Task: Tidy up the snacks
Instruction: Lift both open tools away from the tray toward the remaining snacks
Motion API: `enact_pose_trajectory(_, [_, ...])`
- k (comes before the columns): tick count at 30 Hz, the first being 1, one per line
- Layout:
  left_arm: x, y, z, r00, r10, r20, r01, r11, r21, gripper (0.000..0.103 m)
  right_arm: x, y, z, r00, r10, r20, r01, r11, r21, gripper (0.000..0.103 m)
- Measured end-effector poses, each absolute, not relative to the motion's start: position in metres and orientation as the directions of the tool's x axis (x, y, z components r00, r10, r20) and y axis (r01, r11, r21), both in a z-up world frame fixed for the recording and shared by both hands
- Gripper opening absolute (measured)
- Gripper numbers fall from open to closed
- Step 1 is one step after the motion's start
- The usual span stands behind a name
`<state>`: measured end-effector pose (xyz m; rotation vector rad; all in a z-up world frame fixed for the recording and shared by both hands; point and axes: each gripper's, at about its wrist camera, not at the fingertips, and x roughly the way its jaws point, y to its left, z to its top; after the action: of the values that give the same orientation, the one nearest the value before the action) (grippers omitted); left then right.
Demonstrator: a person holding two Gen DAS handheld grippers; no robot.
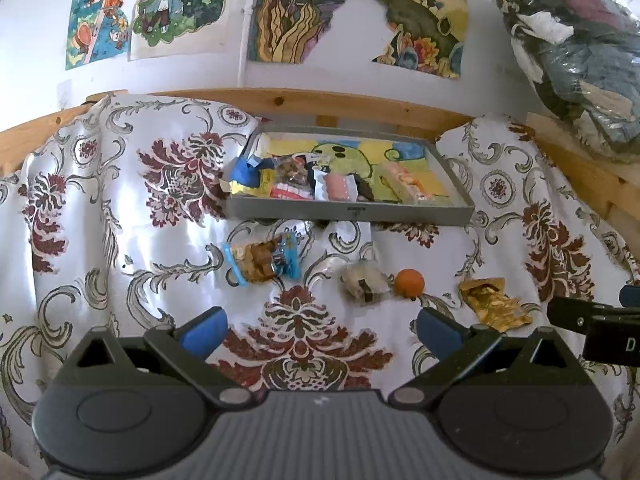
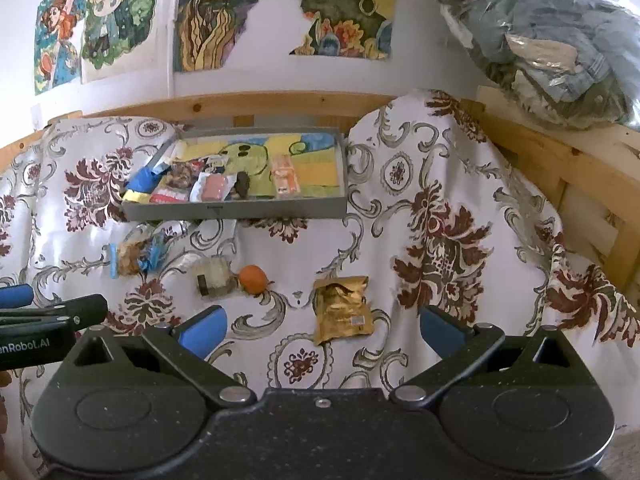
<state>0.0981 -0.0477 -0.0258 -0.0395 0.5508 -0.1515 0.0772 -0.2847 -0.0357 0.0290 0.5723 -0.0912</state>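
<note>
Both the left claw (image 1: 318, 330) and right claw (image 2: 322, 330) hang spread wide and empty. Four snacks lie loose before the grey tray (image 1: 352, 214) (already part-filled). Nearest the right claw is the gold packet (image 2: 343, 309); picking it up looks next.

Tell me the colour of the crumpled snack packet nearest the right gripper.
Shiny gold packet, clearest in the right wrist view.

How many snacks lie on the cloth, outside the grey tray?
4, in a row before the tray: blue-edged packet leftmost, clear-wrapped snack, orange ball, gold packet rightmost. None seems hidden.
</note>
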Motion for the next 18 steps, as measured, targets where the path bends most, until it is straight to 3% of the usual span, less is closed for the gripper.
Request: enact_pose_trajectory(18, [0.118,-0.043,-0.035,0.782,-0.151,-0.604,0.092,0.987,-0.128,0.103,0.096,-0.289,-0.043,0.773,-0.048,-0.633,0.094,0.995,0.04,0.102])
